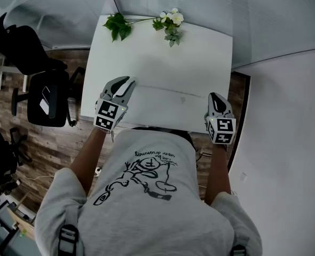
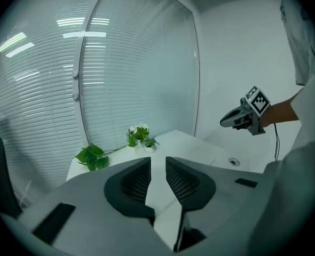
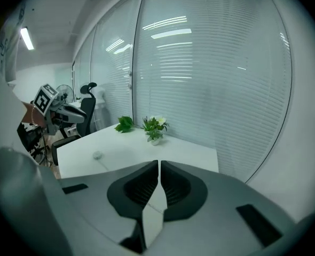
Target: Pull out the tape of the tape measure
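Both tools are hovering over the worktop's (image 1: 157, 52) near edge, pointing fwd & down. Looks like standby, w/ nothing to grab. Left tool (image 1: 126, 81) is sitting a crack open, nothing btwn the jaws; right tool (image 1: 214, 96) is closed up, empty too. Tape measure isn't showing in any view: just a leaf sprig (image 1: 117, 25) & flowers (image 1: 171, 23) at the far edge, plus a round spot (image 1: 182, 98) too small to tell.

Right claw (image 3: 158, 165) closed, empty, facing white table (image 3: 126, 147)
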Action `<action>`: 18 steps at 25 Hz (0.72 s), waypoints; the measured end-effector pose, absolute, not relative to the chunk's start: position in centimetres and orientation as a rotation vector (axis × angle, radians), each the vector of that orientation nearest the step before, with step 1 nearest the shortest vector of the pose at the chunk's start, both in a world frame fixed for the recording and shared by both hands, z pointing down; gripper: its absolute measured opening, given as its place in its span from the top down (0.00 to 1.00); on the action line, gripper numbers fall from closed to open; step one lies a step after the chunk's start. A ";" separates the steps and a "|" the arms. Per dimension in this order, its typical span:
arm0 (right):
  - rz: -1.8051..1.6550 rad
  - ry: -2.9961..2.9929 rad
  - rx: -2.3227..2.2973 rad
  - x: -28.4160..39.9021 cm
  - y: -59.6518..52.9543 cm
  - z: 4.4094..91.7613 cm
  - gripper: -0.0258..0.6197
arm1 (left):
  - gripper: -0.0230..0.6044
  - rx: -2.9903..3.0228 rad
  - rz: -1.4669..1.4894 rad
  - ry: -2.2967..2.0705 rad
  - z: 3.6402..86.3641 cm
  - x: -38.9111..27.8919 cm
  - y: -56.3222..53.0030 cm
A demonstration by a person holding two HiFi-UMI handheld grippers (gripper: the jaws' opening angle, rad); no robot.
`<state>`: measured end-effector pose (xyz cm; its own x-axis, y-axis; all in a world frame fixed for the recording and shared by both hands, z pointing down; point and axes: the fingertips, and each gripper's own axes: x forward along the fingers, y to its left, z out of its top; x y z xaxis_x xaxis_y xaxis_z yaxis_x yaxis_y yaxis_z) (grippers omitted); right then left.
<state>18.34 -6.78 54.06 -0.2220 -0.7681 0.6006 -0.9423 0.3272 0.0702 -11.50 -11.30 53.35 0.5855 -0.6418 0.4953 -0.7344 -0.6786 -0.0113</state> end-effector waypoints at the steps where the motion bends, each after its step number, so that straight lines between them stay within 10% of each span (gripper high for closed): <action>1: 0.415 -2.068 1.511 18.2 -6.9 53.2 0.92 | 0.80 2.625 0.679 -1.159 52.6 -11.3 -11.3; 18: 0.274 -2.197 1.581 15.7 -7.5 43.3 0.94 | 0.88 2.724 0.431 -1.251 42.7 -9.0 -11.2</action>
<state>15.67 -7.54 43.31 -0.2663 -0.8567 0.4418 -0.9389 0.3343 0.0823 -9.04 -11.21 42.71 0.6196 -0.7245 0.3019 -0.7568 -0.6535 -0.0152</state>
